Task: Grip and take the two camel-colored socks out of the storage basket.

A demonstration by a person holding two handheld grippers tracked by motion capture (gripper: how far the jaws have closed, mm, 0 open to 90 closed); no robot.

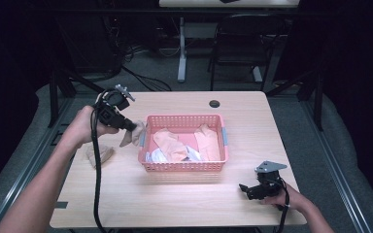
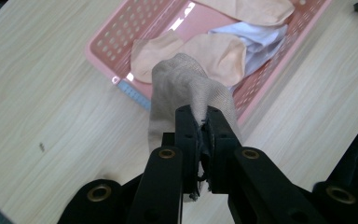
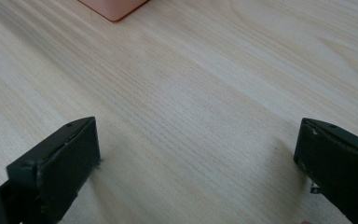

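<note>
Jaws of the left gripper [image 2: 199, 122] pinch a beige sock [image 2: 186, 84], hanging just left of the pink basket [image 1: 183, 166] of socks mid-desk. Near right, the right gripper [image 3: 196, 154] rests on the desk [image 1: 252, 121], jaws wide apart.

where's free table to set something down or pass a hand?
Bare wood: the front strip between the basket and the near edge, left of the right hand-held gripper; the right side past the basket; the back strip by the hole. Crowded: left of the basket, with the left hand-held gripper, its beige sock and another sock.
</note>
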